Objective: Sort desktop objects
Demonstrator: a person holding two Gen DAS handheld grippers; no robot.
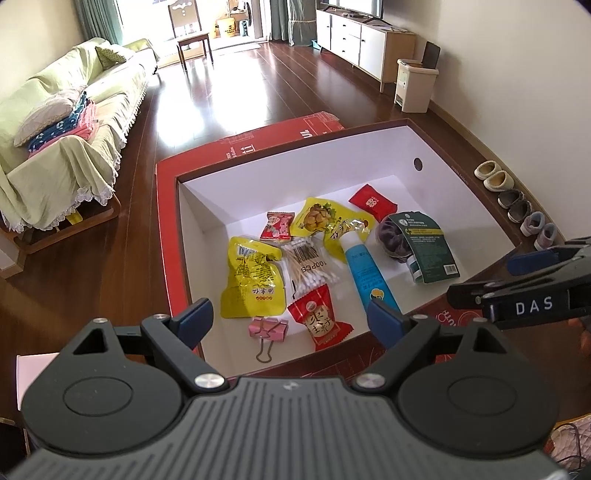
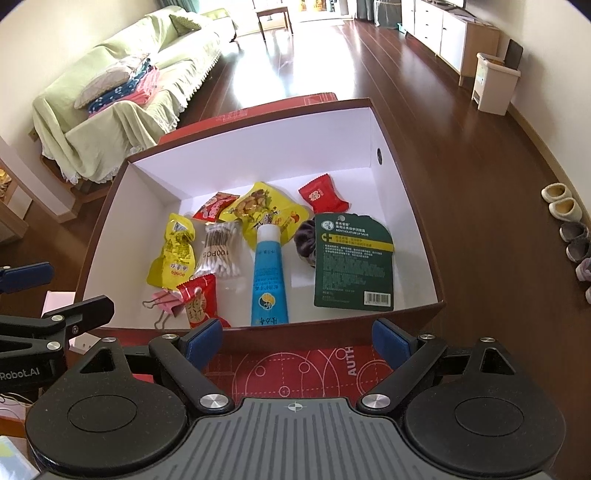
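A red box with a white inside holds the sorted items: two yellow snack packs, a bag of cotton swabs, a blue tube, red candy packets, a pink binder clip, a dark scrunchie and a green lip-salve card. My left gripper hovers open above the box's near edge, holding nothing. My right gripper is open and holds nothing, just short of the near wall.
A sofa under a green cover stands to the left. White cabinets, a small bin and a row of shoes line the right wall. Dark wooden floor surrounds the box.
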